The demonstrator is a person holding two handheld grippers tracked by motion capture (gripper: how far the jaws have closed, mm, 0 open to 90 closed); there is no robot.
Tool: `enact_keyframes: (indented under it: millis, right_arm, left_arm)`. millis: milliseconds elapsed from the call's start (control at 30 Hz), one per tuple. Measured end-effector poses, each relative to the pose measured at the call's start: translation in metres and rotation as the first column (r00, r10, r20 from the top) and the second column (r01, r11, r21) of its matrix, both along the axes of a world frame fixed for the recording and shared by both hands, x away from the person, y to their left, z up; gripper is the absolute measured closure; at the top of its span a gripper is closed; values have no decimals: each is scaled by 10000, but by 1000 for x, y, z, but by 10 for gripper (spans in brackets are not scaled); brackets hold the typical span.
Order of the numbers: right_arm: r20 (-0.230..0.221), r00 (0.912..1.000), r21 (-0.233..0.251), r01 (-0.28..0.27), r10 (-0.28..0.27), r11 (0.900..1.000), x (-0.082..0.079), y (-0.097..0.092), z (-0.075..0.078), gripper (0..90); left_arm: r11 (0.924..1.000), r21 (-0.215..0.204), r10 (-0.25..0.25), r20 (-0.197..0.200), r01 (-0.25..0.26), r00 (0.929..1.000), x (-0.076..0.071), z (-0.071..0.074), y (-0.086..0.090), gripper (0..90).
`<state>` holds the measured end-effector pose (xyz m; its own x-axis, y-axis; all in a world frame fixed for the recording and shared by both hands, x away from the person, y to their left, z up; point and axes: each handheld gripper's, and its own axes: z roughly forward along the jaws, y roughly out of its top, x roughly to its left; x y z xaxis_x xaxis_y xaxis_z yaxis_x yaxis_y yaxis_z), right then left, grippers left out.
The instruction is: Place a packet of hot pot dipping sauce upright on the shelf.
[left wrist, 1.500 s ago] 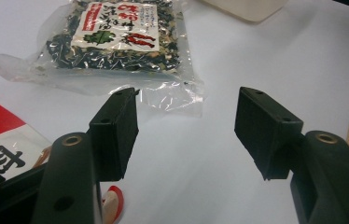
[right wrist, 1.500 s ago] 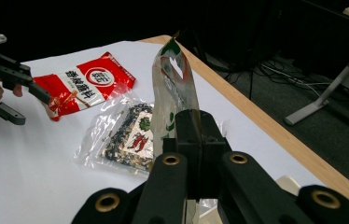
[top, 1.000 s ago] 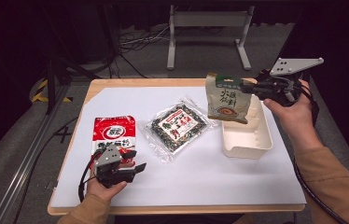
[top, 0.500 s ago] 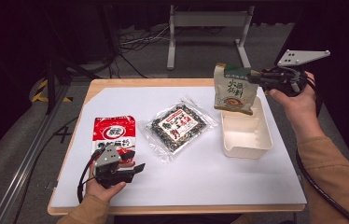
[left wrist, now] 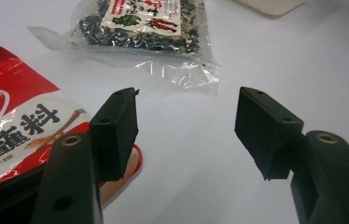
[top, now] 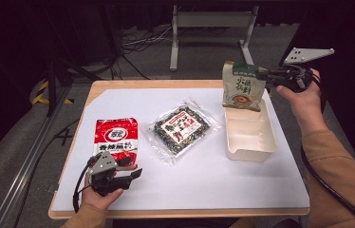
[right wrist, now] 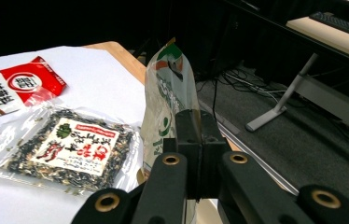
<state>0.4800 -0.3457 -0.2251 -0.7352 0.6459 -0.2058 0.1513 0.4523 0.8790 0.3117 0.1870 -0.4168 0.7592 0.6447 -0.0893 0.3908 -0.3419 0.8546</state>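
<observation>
Pouch (top: 242, 85) farther back (above tray (top: 250, 139))

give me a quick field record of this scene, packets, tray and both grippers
surface: white sheet on a wooden table
held packet: beige and green packet, upright, above the tray's far end
right gripper: jaws shut on the packet's edge
left gripper: jaws open, nothing between them, beside the red packet
red packet: flat on the sheet
clear seaweed packet: flat, mid-sheet
white tray: nothing seen inside
</observation>
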Motion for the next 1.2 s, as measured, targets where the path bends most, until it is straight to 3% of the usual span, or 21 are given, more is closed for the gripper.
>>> enact_keyframes:
  millis: [267,767,1200]
  right_arm:
    - [143,9996,-166,234,-231,9996,14,-12,-10,898]
    - [-93,9985,-238,534,-536,9983,34,-27,-35,897]
    - [-189,9990,-550,396,-407,9977,40,-19,-44,897]
  left_arm:
    - [9997,19,226,-46,-226,9997,-5,-1,4,395]
    - [9995,55,322,-90,-322,9994,-6,-2,6,395]
    - [9995,46,320,-109,-320,9994,-7,-3,7,394]
